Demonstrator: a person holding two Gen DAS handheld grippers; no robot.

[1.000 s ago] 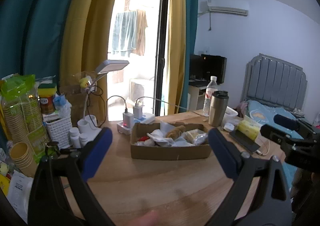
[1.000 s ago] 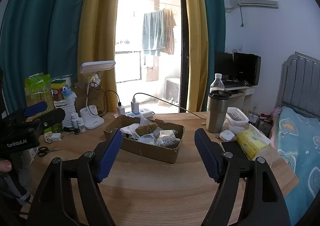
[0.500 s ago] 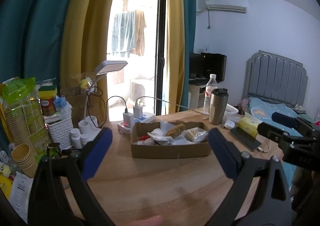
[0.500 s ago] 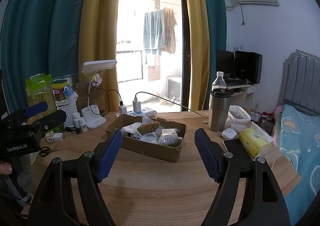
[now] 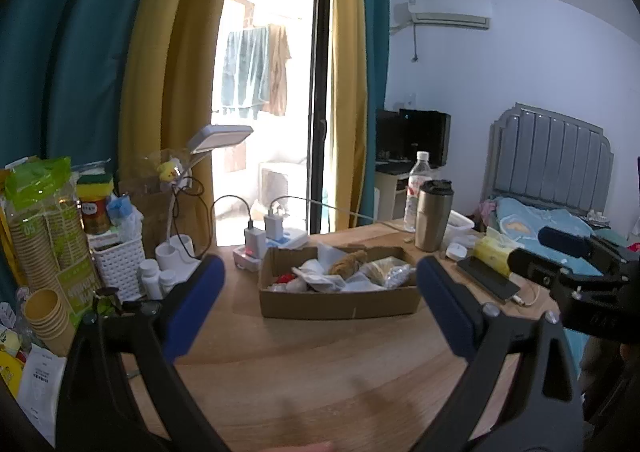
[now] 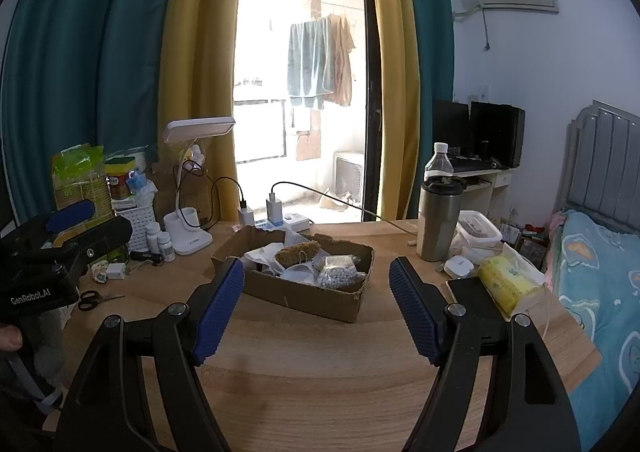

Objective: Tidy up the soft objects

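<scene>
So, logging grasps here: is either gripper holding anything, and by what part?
Nothing is held. The left gripper and right gripper are both open and empty, short of the cardboard box.

Left tongs (image 5: 318,284) and right tongs (image 6: 316,288): black plastic arms, ribbed blue pads, silver screws; white "GenRobot.AI" lettering.

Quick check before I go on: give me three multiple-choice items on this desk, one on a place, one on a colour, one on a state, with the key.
1. Where does the steel tumbler stand relative to the cardboard box?
A. to its right
B. inside it
C. to its left

2. What colour are the pads on the right gripper?
A. red
B. blue
C. green

3. How is the left gripper?
A. shut on a cloth
B. open, holding nothing
C. shut, holding nothing

Key: 1 A, the tumbler stands on the table right of the box. 2 B, both pads are blue. 3 B, its jaws stand wide apart with nothing between them.
</scene>
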